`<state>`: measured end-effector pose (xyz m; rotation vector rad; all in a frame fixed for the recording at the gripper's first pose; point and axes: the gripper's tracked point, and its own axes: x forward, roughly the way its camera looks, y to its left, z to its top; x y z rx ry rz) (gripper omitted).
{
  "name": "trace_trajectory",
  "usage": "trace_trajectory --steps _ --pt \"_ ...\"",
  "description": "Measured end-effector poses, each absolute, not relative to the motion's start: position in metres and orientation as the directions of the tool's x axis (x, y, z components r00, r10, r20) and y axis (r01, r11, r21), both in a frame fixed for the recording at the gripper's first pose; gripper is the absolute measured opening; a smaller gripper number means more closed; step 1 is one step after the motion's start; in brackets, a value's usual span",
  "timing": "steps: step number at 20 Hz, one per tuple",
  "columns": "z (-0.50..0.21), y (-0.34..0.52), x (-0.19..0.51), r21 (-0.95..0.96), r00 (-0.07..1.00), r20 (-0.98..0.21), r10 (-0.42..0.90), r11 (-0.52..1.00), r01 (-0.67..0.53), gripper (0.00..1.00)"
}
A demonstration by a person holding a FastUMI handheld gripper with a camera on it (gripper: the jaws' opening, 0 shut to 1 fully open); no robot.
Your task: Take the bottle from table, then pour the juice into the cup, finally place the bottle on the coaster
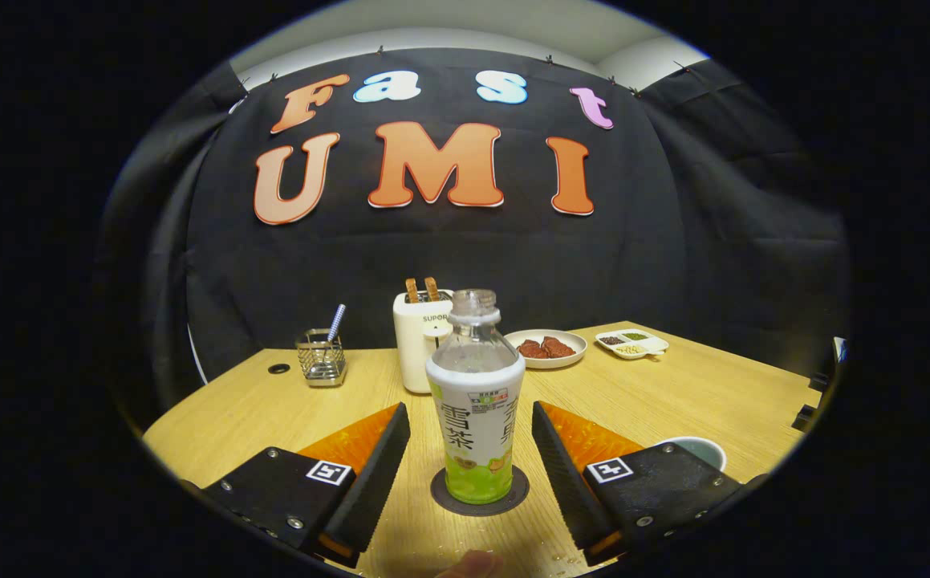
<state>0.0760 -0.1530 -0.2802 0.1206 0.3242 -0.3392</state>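
bottle [477, 401] stands upright on the dark round coaster [442, 494], lower centre of the frame, long axis vertical, open neck pointing up, no cap on it. it sits between the two fingers of the gripper [471, 457], a clear gap of table showing on each side. fingers spread wide, holding nothing, neither pad touching the bottle. cup [701, 449] at lower right, partly hidden behind the right finger. further back on the wooden table [697, 393]: white toaster [420, 341] just behind the bottle, wire holder [321, 357] at centre left, plate [546, 348] and small divided dish [631, 343] at centre right.
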Motion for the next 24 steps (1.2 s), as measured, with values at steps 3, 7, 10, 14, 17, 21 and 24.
trace_trajectory --steps 3,7,10,14,17,21,24 --pt "-0.22 -0.134 0.062 0.085 0.922 -0.245 -0.3 0.941 0.328 0.91" --pt "-0.147 -0.084 0.048 0.132 0.966 -0.16 -0.205 0.965 0.226 0.92" --pt "-0.102 -0.057 0.031 0.153 0.98 -0.096 -0.176 0.97 0.189 0.91" --pt "-0.059 -0.013 0.009 0.173 0.995 -0.032 -0.09 0.98 0.094 0.94" --pt "-0.037 -0.003 -0.002 0.158 0.997 0.011 -0.078 0.985 0.075 0.94" --pt "-0.028 0.006 -0.004 0.123 0.998 -0.008 -0.06 0.991 0.061 0.96" --pt "-0.02 0.018 -0.003 0.101 1.0 -0.002 -0.019 0.995 0.019 0.96"
